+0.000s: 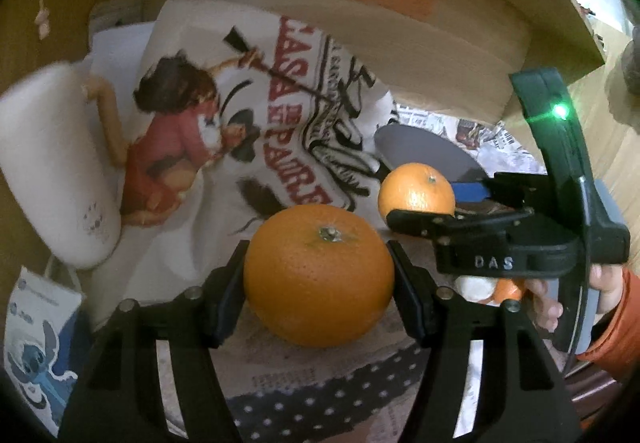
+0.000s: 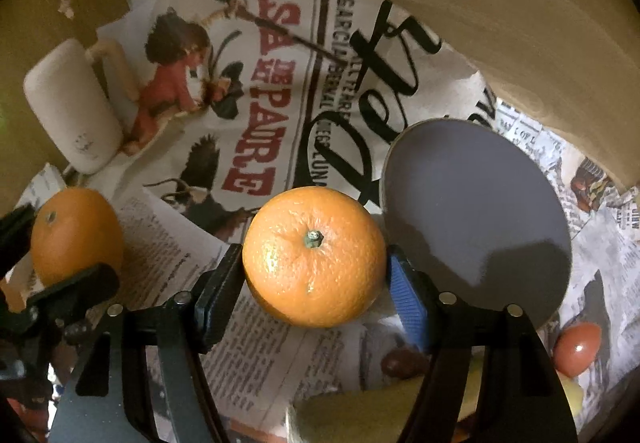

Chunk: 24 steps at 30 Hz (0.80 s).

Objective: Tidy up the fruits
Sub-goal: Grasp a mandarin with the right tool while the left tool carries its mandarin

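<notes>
Oranges sit clamped, one in each downward-tilted gripper: larger orange (image 1: 319, 275) in left gripper (image 1: 319, 283), smaller orange (image 2: 314, 256) in right gripper (image 2: 316, 279), frame centre. Only the right view shows the grey plate (image 2: 480, 203) fully, and a tomato (image 2: 578, 349), lower right.

Newspaper-covered tabletop (image 2: 280, 343), curved light wood panel (image 1: 460, 55) behind, dim warm light

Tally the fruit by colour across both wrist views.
Orange: 2, the larger orange between the left gripper pads and the smaller orange between the right gripper pads
Red: 1, a round red fruit beside the grey plate
Yellow: 1, a partly hidden yellow fruit
Total: 4
</notes>
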Available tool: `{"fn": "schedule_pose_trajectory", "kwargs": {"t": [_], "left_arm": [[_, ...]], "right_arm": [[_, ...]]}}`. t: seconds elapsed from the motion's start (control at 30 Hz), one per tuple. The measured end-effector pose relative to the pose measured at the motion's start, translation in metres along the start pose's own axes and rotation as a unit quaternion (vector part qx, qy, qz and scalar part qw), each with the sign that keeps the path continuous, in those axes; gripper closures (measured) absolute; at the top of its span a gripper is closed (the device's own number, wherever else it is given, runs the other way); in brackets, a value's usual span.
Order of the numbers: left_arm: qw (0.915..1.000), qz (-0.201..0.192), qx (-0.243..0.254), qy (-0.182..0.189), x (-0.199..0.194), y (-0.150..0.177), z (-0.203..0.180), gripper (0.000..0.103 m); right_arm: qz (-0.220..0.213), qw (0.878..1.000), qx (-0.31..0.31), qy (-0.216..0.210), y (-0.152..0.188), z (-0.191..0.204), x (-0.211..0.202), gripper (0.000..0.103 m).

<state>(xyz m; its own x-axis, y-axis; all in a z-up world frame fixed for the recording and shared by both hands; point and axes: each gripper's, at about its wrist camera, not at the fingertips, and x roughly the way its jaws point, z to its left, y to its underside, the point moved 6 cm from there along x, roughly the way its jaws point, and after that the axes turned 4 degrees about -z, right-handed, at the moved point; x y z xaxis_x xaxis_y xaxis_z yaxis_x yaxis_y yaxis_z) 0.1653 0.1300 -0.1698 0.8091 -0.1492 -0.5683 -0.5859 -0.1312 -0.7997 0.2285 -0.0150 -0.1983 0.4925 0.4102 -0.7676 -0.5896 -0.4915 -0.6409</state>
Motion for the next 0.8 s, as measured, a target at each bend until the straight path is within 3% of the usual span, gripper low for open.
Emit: {"fn": "schedule_pose_trajectory", "kwargs": {"t": [0.2, 0.43, 0.8], "left_arm": [[0.9997, -0.016, 0.017, -0.01, -0.001, -0.024, -0.021, 0.038], [0.9991, -0.031, 0.024, -0.012, 0.007, -0.06, -0.052, 0.038], [0.9989, -0.016, 0.042, -0.011, 0.053, -0.102, -0.09, 0.038]], "right_arm": [[-0.036, 0.999, 0.003, -0.008, -0.007, -0.019, -0.032, 0.037], [-0.077, 0.997, 0.02, 0.009, -0.018, -0.068, -0.069, 0.037], [-0.118, 0.992, 0.031, 0.021, -0.034, -0.13, -0.089, 0.036]]}}
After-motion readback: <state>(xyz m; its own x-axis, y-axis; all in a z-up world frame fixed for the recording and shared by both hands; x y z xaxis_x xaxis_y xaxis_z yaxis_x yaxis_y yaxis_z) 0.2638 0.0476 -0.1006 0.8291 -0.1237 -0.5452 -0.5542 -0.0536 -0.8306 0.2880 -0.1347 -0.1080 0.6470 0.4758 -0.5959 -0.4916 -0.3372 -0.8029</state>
